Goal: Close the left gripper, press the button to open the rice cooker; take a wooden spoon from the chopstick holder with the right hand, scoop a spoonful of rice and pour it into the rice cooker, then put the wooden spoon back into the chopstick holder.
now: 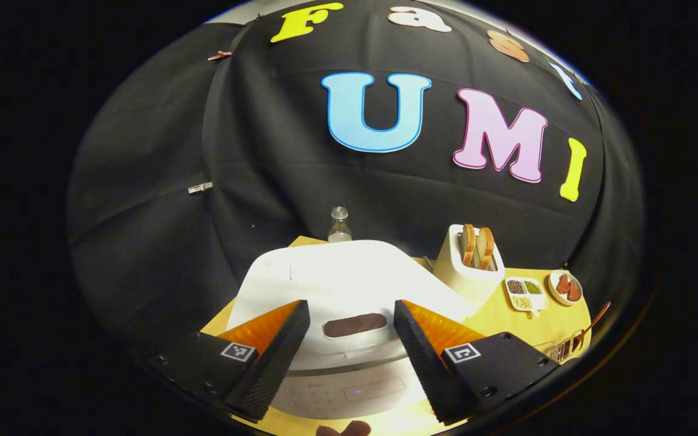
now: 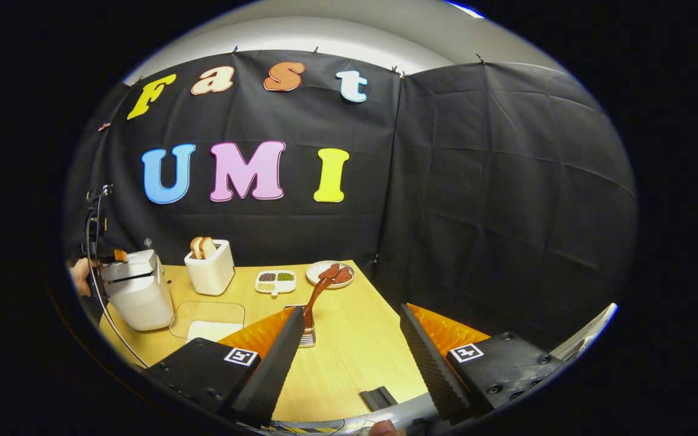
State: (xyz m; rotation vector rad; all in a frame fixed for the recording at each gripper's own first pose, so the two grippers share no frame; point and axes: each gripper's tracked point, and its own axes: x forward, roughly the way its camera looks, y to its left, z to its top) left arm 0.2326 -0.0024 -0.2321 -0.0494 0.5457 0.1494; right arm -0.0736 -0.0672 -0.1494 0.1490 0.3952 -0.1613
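The white rice cooker (image 1: pixel 349 278) fills the lower middle of the left gripper view, lid down, with a dark button (image 1: pixel 354 325) at its front edge. My left gripper (image 1: pixel 352 306) hovers just over that button, open, one finger on each side. In the right gripper view the cooker (image 2: pixel 137 293) stands at the table's left with the left gripper (image 2: pixel 106 254) above it. A wooden spoon (image 2: pixel 315 293) stands upright in the chopstick holder (image 2: pixel 307 333) mid-table. Rice lies in a clear glass tray (image 2: pixel 206 321). My right gripper (image 2: pixel 352 310) is open and holds nothing, short of the holder.
A toaster (image 2: pixel 209 266) with two bread slices, a divided dish of beans (image 2: pixel 275 281) and a plate of red pieces (image 2: pixel 331 274) line the back of the wooden table (image 2: pixel 355 345). A glass bottle (image 1: pixel 339 225) stands behind the cooker. A small black block (image 2: pixel 378 398) lies near the front edge.
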